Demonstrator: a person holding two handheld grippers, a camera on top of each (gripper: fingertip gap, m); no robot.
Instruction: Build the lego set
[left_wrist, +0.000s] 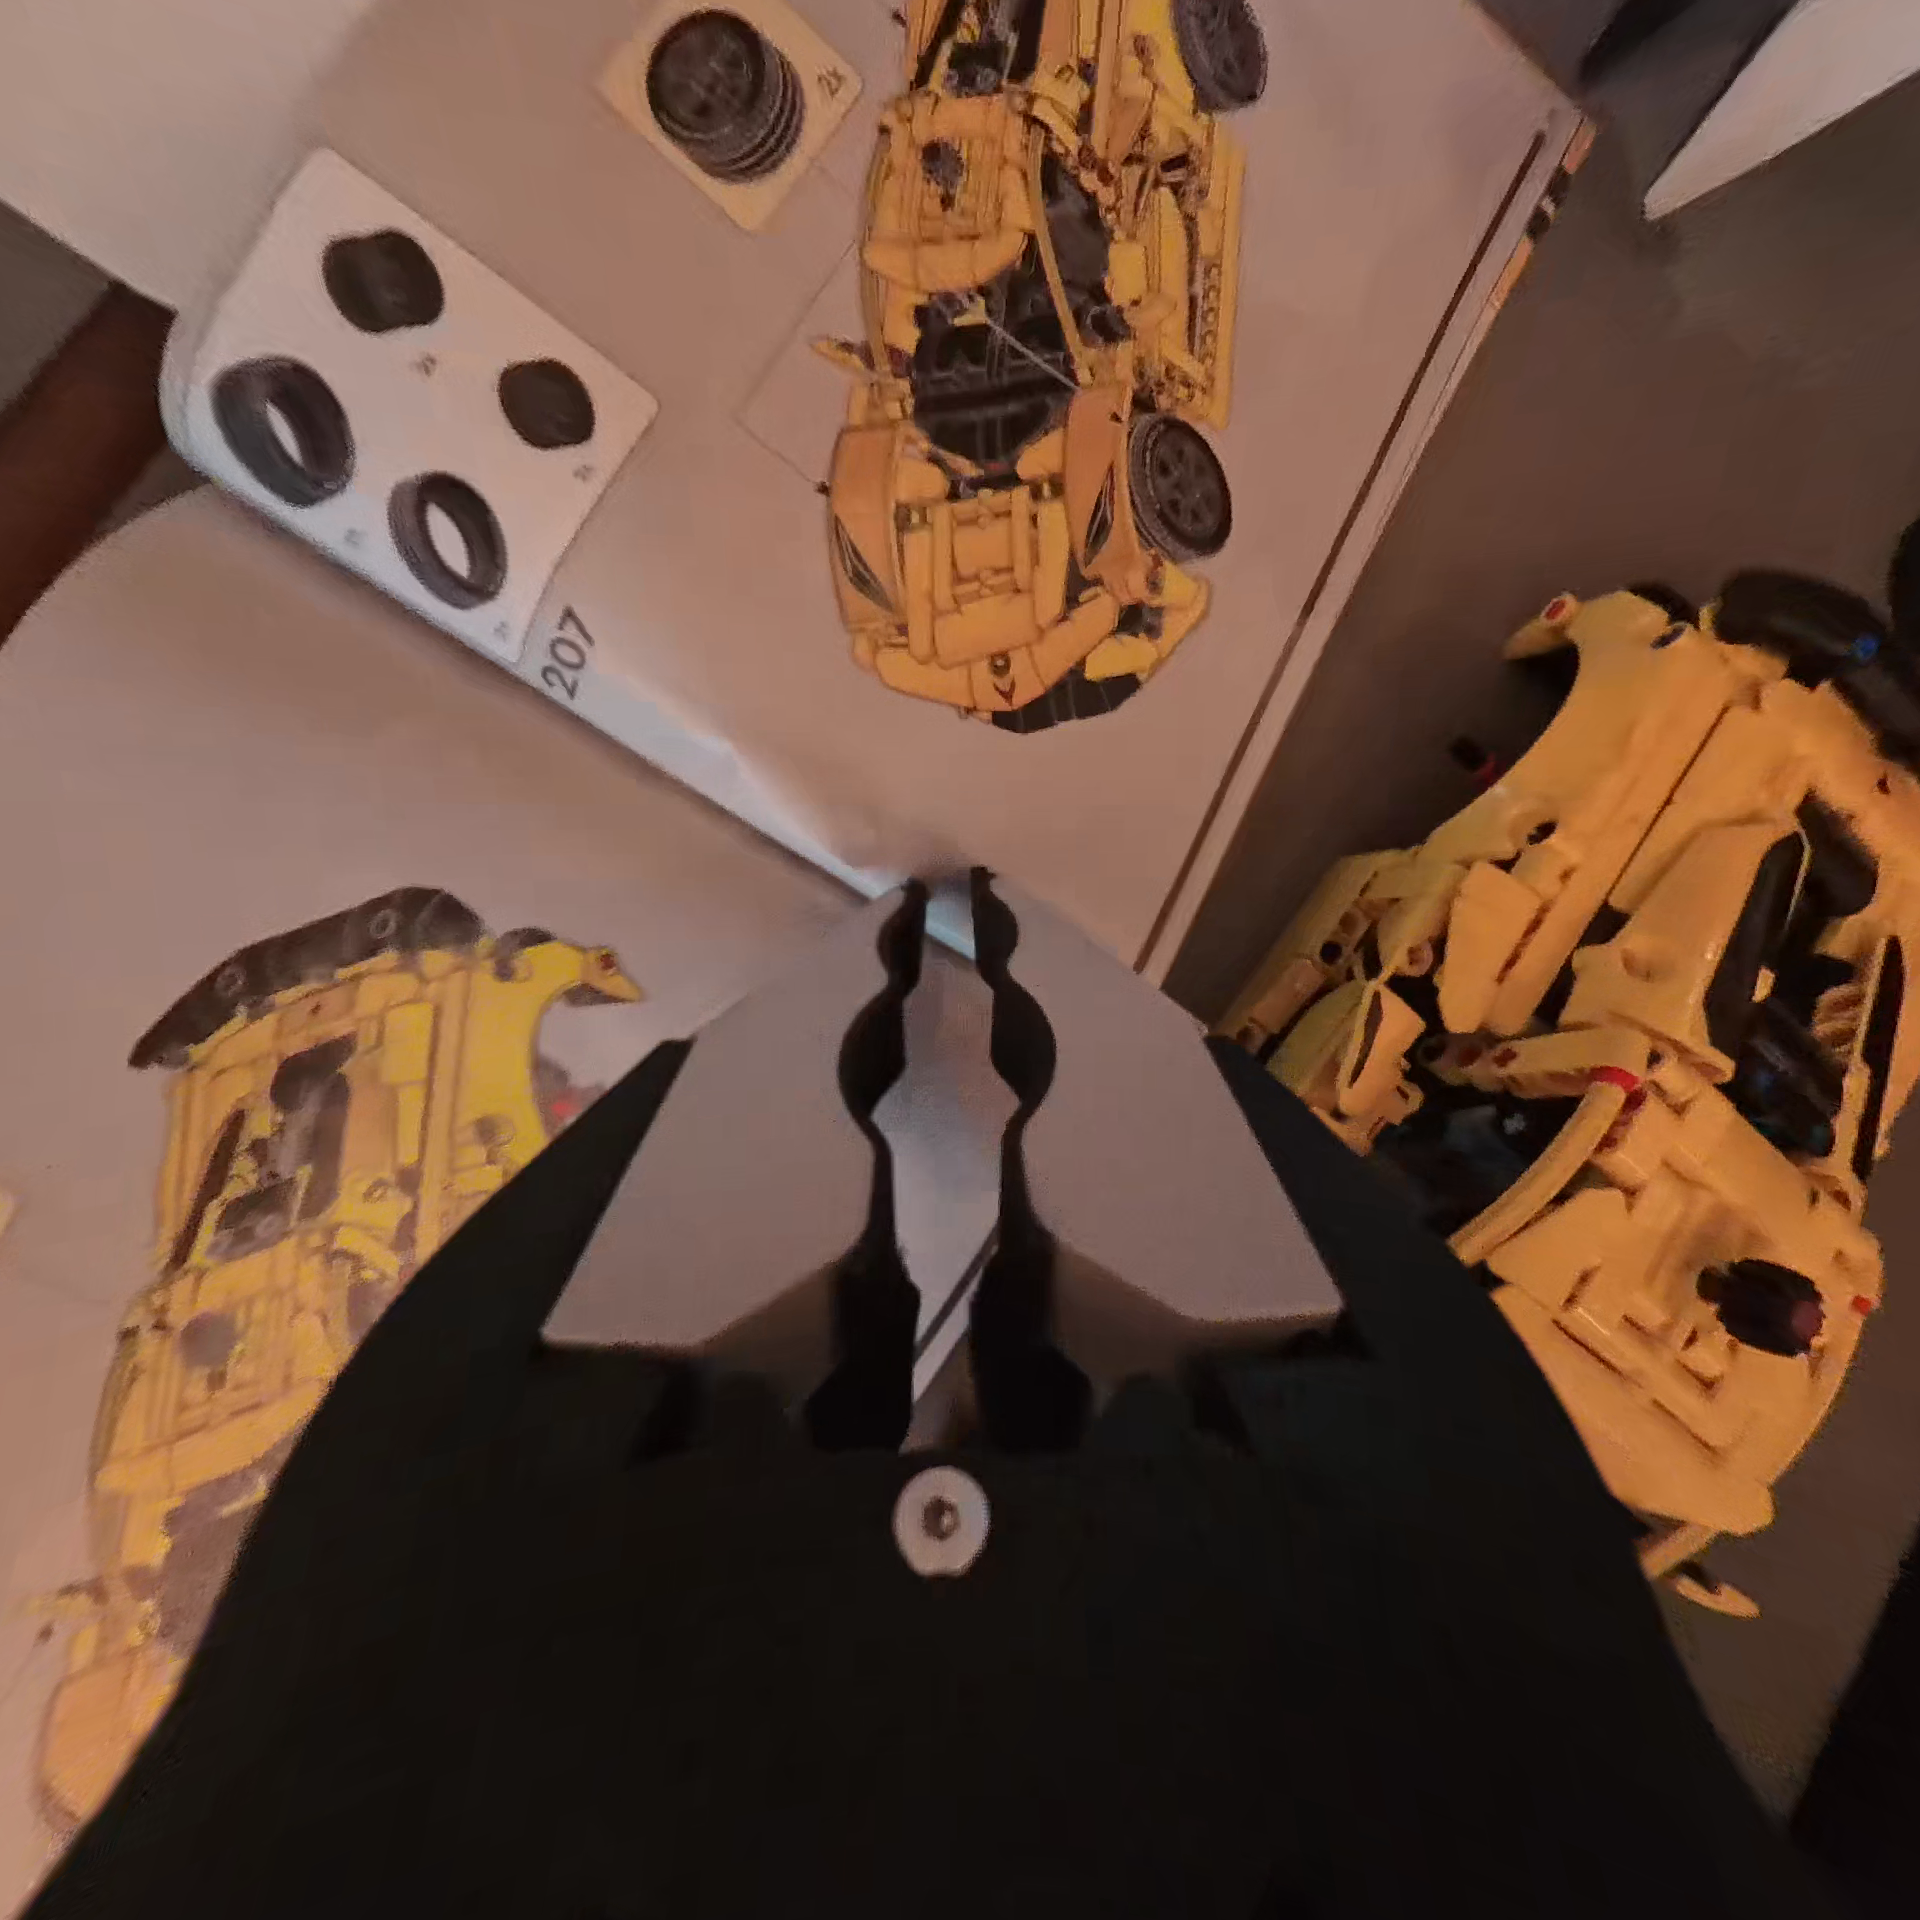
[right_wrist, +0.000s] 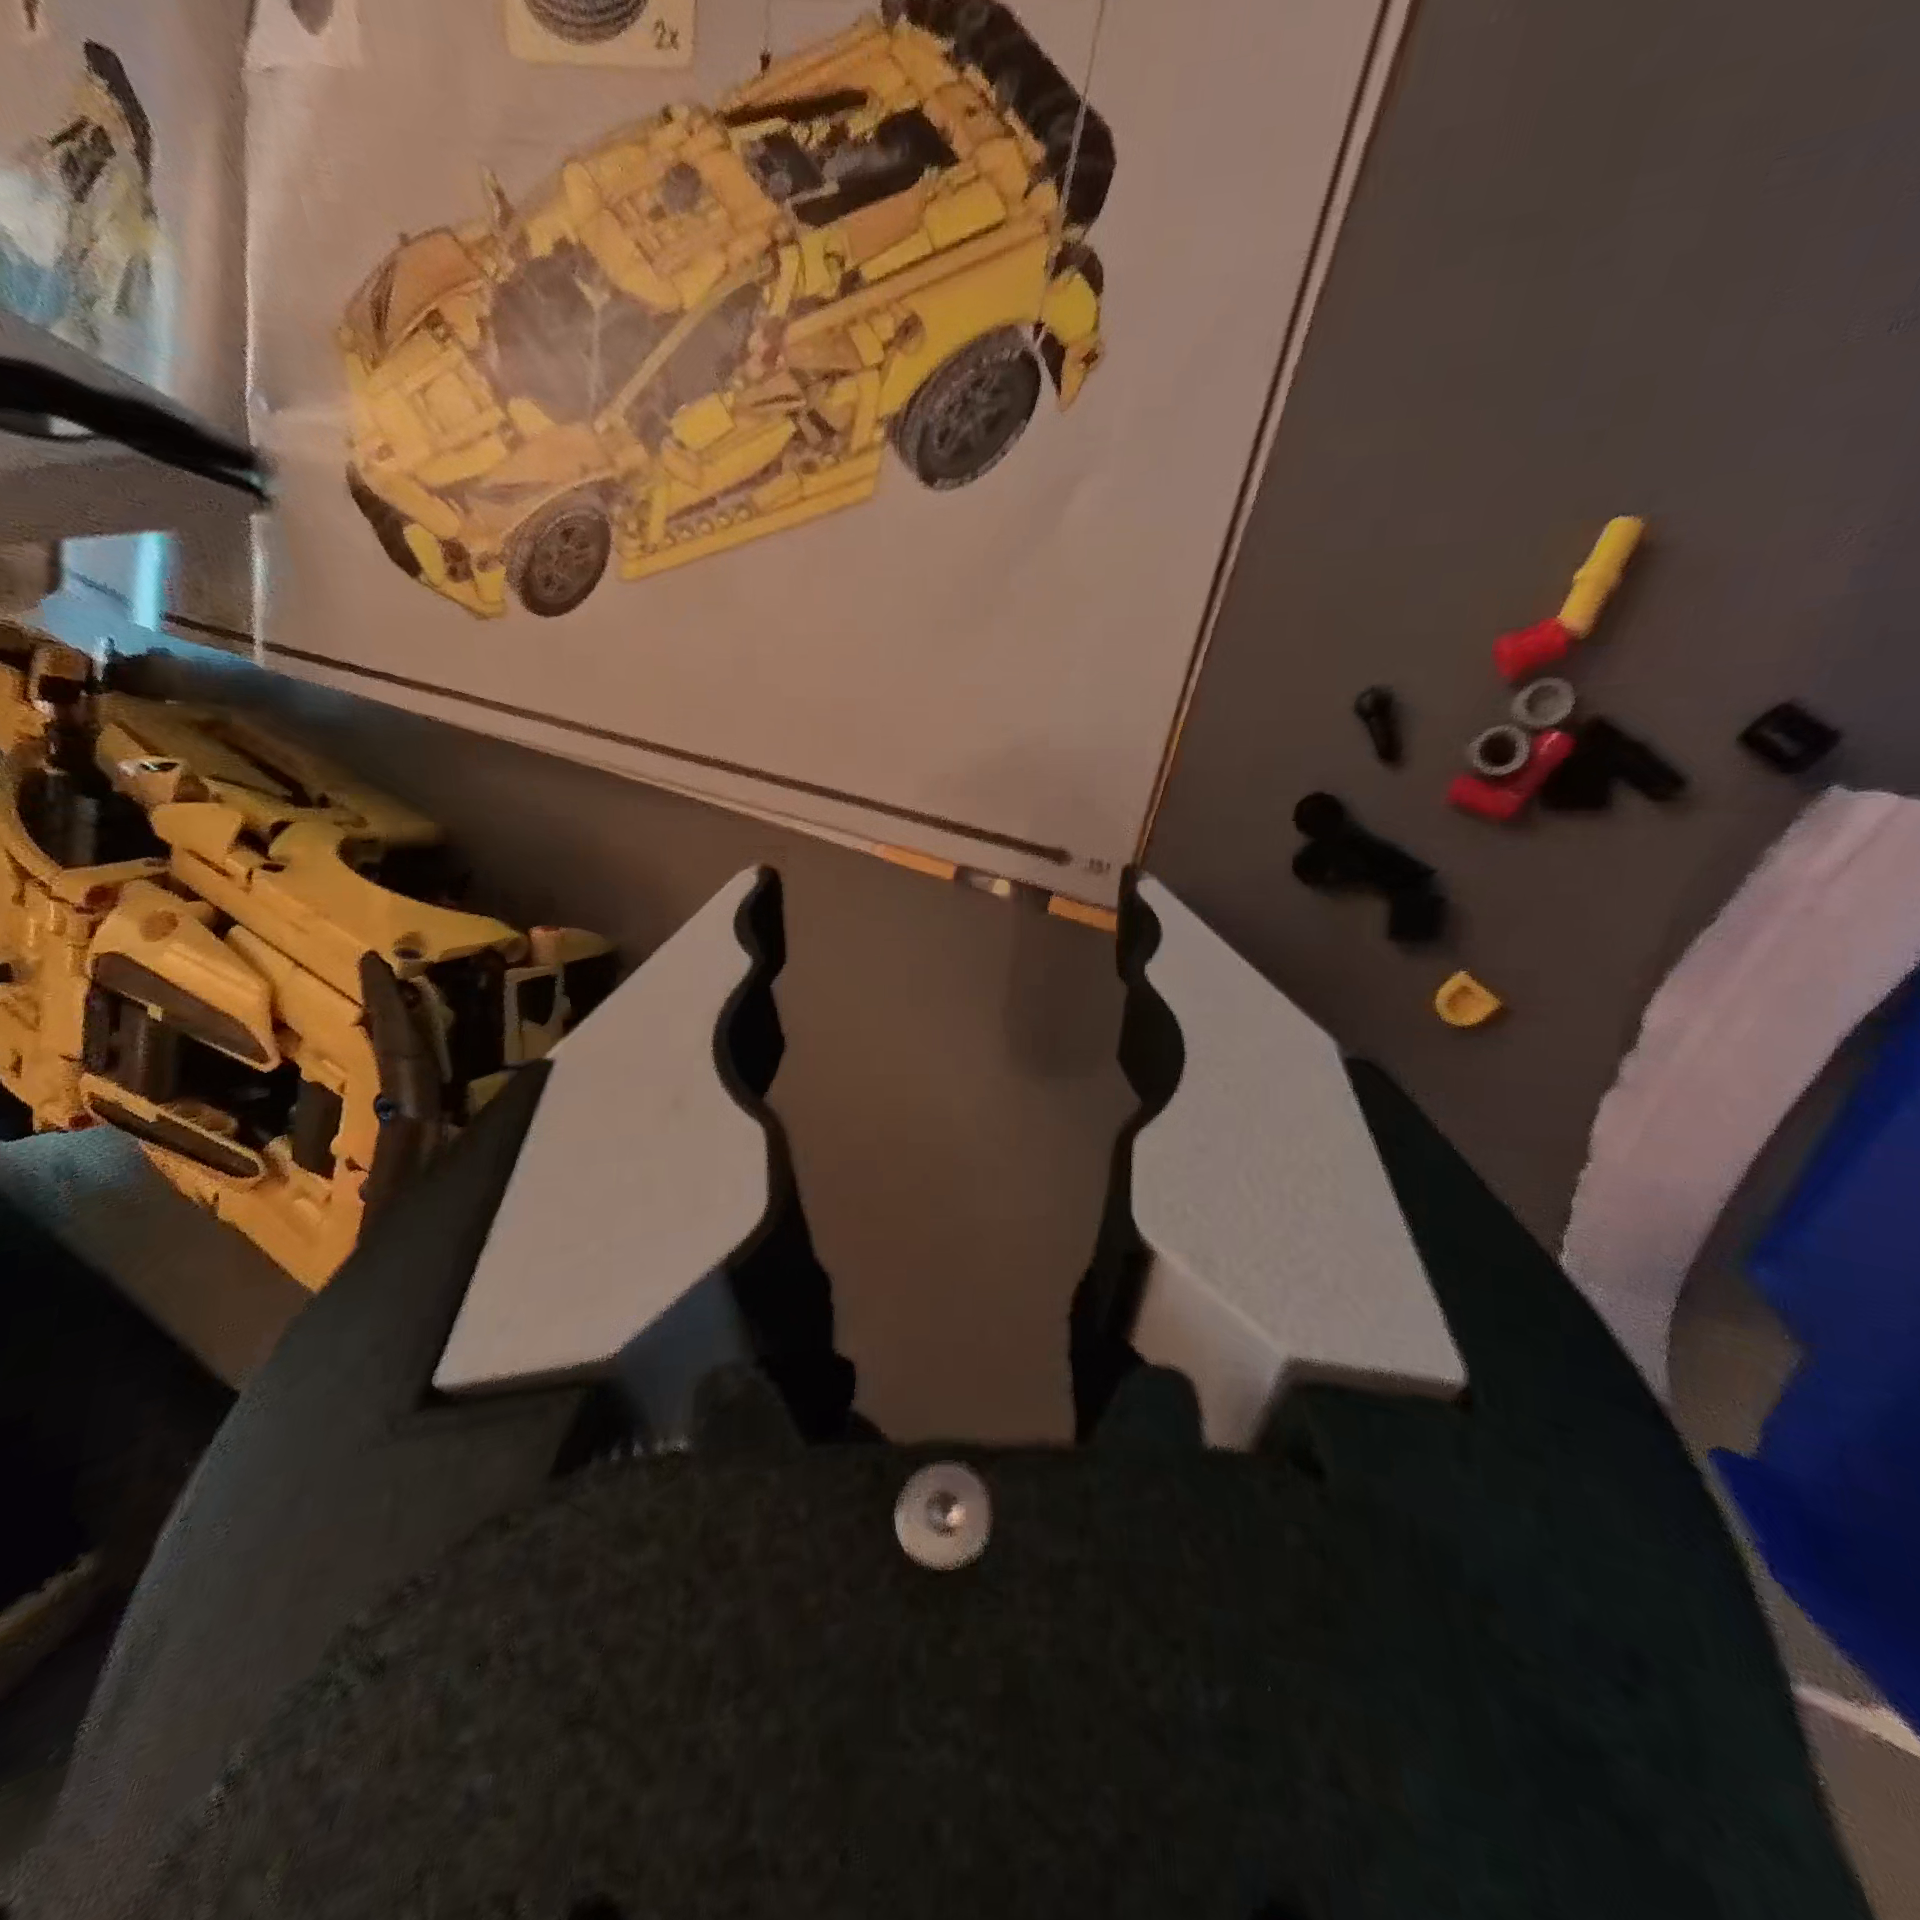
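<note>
**One car, one booklet, nine loose parts**

Left tool (left_wrist: 948, 883), nearly closed, pinches a glossy page of the instruction booklet (left_wrist: 727, 582). Right tool (right_wrist: 948, 883) gapes wide, empty. The knobbly yellow lego car (right_wrist: 208, 997) sits left of it; about nine small plastic pieces (right_wrist: 1507, 769) lie ahead-right on the matte grey surface (right_wrist: 1558, 364).

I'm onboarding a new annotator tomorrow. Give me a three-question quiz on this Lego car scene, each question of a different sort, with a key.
1. True or false: the right gripper is open with nothing between its fingers.
2. Multiple choice: the left gripper is nearly closed on what? A) a black tyre B) a page of the instruction booklet C) a red pin
3. Short answer: in the right wrist view, on which side of the booklet do the loose small parts lie?

Key: 1 true; 2 B; 3 to its right, on the grey table, while the yellow Lego car sits to the left.
</note>
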